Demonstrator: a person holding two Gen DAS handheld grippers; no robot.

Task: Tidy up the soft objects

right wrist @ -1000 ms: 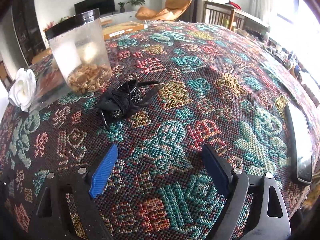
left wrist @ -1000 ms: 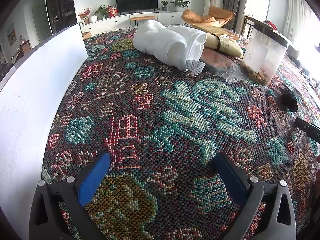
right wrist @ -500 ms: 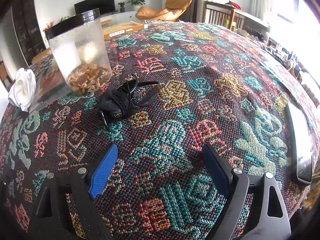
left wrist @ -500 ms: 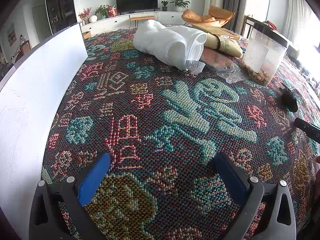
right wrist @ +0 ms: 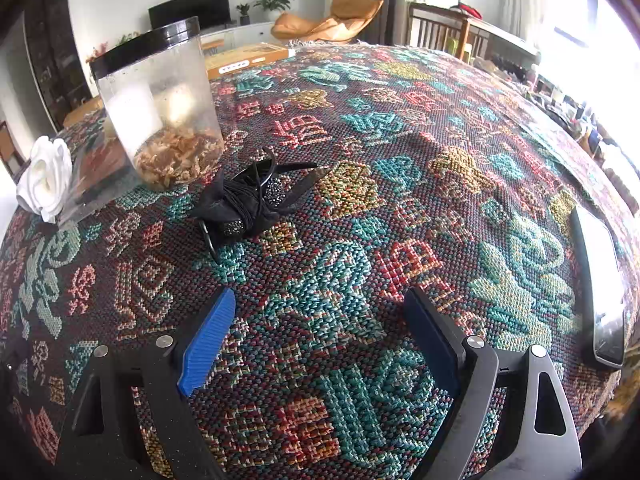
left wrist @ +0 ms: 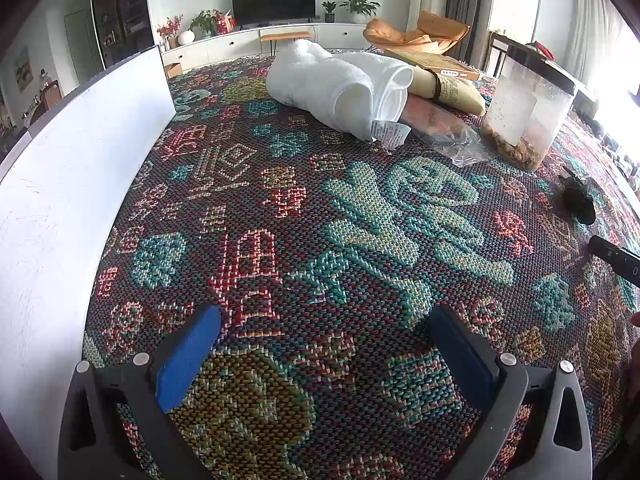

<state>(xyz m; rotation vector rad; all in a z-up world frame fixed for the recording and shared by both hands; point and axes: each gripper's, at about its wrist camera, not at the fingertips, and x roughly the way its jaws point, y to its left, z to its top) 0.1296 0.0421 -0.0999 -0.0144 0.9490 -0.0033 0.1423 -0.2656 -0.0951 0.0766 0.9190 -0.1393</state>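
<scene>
A rolled white towel [left wrist: 340,80] lies at the far side of the patterned cloth [left wrist: 320,220]; its end also shows in the right wrist view [right wrist: 44,178]. A black fabric hair tie with beads [right wrist: 248,200] lies in front of the jar; it also shows in the left wrist view [left wrist: 578,196]. My left gripper [left wrist: 324,344] is open and empty, low over the cloth, far short of the towel. My right gripper [right wrist: 316,332] is open and empty, a short way in front of the hair tie.
A clear jar with a black lid [right wrist: 160,108] stands behind the hair tie. A plastic bag [left wrist: 444,132], a tan pouch [left wrist: 448,88] and a flat box [left wrist: 432,62] lie by the towel. A white panel [left wrist: 72,184] borders the left. A phone [right wrist: 600,280] lies at right.
</scene>
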